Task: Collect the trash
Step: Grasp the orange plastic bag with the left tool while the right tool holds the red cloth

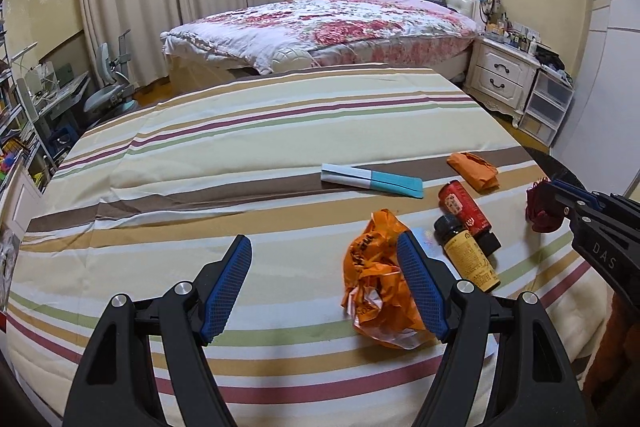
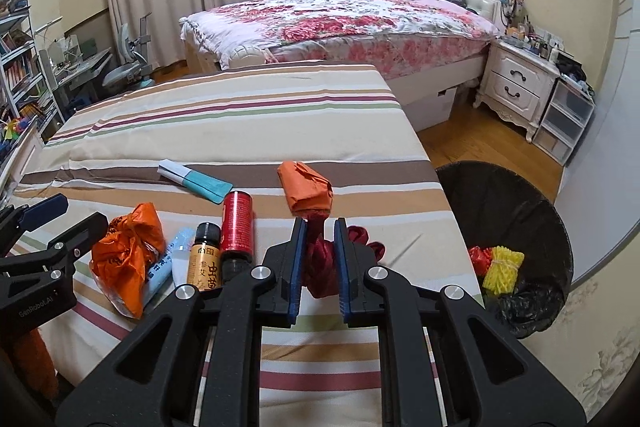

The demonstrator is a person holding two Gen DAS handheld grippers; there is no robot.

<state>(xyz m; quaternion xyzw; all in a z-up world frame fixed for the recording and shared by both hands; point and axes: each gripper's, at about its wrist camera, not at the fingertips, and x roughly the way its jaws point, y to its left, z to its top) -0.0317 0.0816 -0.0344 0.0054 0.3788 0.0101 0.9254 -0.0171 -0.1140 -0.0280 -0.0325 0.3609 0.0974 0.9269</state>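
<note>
My right gripper [image 2: 319, 263] is shut on a dark red crumpled bag [image 2: 320, 267] near the right edge of the striped bed [image 2: 240, 115]; it also shows in the left wrist view [image 1: 542, 207]. My left gripper [image 1: 324, 287] is open and empty, its right finger beside an orange plastic bag [image 1: 376, 279], also in the right wrist view [image 2: 124, 255]. On the bed lie an orange paper wad [image 2: 306, 189], a red can [image 2: 238, 223], a yellow-labelled bottle [image 2: 206, 259], a light blue tube [image 2: 168, 267] and a white-teal packet [image 2: 196, 181].
A black-lined trash bin [image 2: 516, 211] stands on the floor right of the bed, holding red and yellow netting [image 2: 500, 265]. A floral bed [image 2: 340, 23] and white nightstand [image 2: 516, 87] stand beyond. A desk and shelves [image 2: 24, 75] are at left.
</note>
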